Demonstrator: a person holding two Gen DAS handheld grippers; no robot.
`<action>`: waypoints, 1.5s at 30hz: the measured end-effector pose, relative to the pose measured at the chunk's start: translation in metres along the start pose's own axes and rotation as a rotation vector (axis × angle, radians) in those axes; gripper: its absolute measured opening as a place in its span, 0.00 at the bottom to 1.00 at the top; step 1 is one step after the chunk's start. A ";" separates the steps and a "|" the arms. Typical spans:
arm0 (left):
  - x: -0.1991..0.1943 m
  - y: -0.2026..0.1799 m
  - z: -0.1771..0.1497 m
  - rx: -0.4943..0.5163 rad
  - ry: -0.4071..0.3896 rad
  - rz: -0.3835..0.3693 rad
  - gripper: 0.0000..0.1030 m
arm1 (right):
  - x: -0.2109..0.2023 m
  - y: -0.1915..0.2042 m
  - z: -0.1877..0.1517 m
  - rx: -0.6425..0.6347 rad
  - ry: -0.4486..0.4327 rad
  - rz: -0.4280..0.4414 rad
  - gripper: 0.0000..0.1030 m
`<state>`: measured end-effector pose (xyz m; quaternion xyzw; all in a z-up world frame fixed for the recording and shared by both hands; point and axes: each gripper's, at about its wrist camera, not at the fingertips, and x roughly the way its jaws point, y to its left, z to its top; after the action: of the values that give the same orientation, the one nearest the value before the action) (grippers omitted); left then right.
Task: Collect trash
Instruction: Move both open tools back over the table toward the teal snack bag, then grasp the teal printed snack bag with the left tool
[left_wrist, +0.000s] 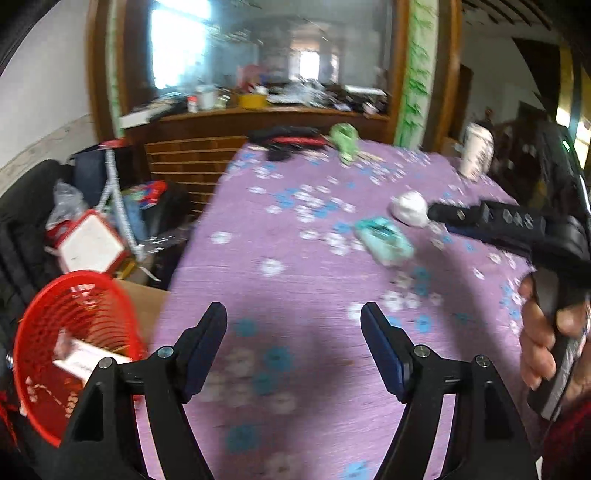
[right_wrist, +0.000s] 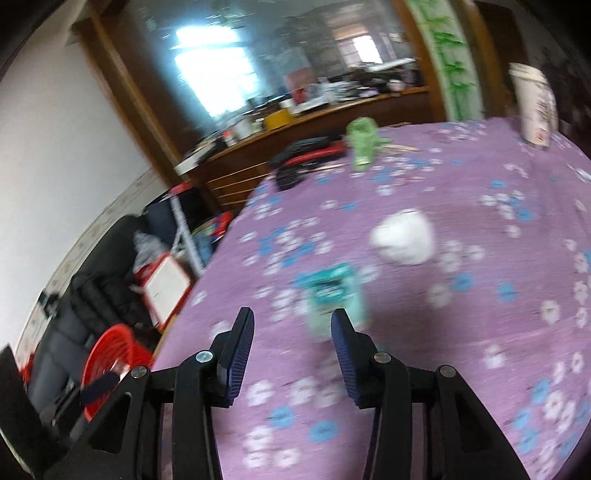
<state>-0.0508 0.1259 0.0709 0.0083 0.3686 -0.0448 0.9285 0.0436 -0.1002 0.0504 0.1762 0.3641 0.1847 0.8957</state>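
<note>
1. We treat the teal packet (right_wrist: 334, 295) as light and soft. It looks like a thin wrapper or tissue pack, though blur hides its print and its exact shape. We judge it will crush rather than resist, and its film may be slippery.

2. We treat the white paper wad (right_wrist: 404, 240) as very light and compressible, and not fragile. A pinch across its middle should hold it.

3. We would take the teal packet across its narrow sides, near its middle, so that the pads meet its full thickness and not a loose edge.

4. Right gripper (right_wrist: 293, 328): the jaws stand apart with nothing between the pads. The teal packet lies on the purple flowered tablecloth (right_wrist: 461, 369) just ahead of the fingertips, nearer the right finger. The white wad lies beyond it, to the right.

5. Left gripper (left_wrist: 293, 321): the jaws stand wide apart and empty — only bare cloth shows between them. In its view the teal packet (left_wrist: 384, 240) lies well ahead and to the right, and the white wad (left_wrist: 410, 208) sits close to the tip of the right gripper (left_wrist: 432, 214).

6. The red basket (left_wrist: 74, 343) stands off the table's left edge, beside the left gripper — we judge it to be the bin. It already holds some paper.
</note>
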 end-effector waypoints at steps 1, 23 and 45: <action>0.005 -0.008 0.004 0.013 0.012 -0.008 0.72 | 0.001 -0.010 0.006 0.005 -0.006 -0.021 0.46; 0.167 -0.096 0.083 -0.066 0.261 0.066 0.80 | -0.018 -0.098 0.029 0.141 -0.138 -0.124 0.52; 0.164 -0.077 0.072 -0.050 0.062 -0.044 0.41 | 0.004 -0.083 0.023 0.030 -0.113 -0.181 0.62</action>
<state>0.1102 0.0332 0.0129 -0.0218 0.3984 -0.0557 0.9153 0.0795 -0.1743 0.0262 0.1664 0.3303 0.0875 0.9250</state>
